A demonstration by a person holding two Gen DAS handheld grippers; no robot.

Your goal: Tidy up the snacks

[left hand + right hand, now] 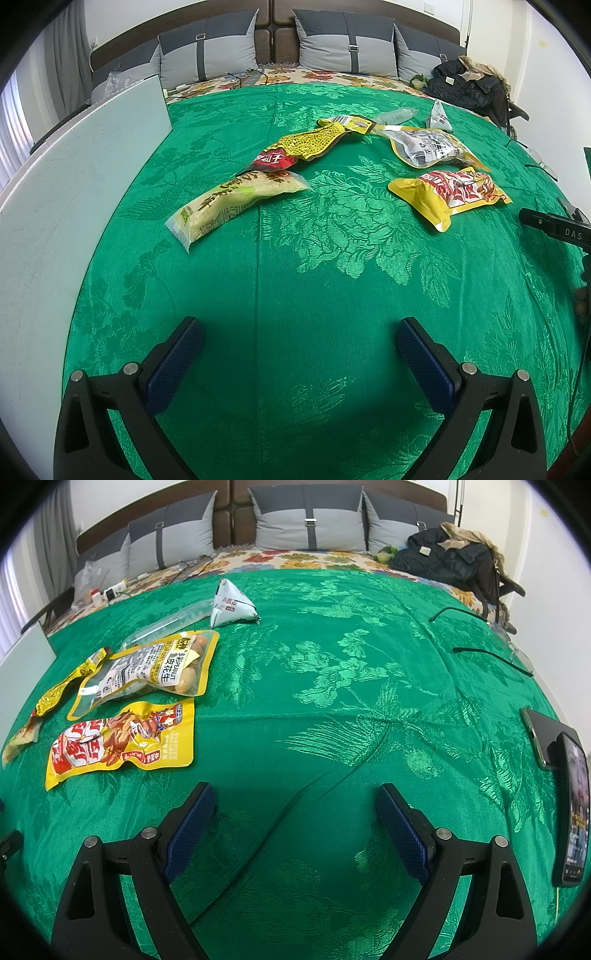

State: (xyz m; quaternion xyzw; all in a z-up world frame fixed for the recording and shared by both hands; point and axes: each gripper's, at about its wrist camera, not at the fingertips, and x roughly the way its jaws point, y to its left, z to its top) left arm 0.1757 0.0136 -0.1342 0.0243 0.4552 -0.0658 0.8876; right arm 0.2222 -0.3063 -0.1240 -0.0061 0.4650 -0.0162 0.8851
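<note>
Both the left gripper [299, 343] and right gripper [295, 808] have fingers spread wide, holding nothing, above the green cloth [295, 258]; snack bags [454, 192] lie higher in the frame.

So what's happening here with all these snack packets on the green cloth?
A person is holding two handheld grippers over a green cloth, about to tidy snacks. Both the left gripper and the right gripper are open and hold nothing. The packets lie loose: a pale long packet, a yellow crumpled wrapper, a peanut pouch, a yellow-and-red pouch and a small white pyramid packet. Nothing has been picked up yet.
</note>
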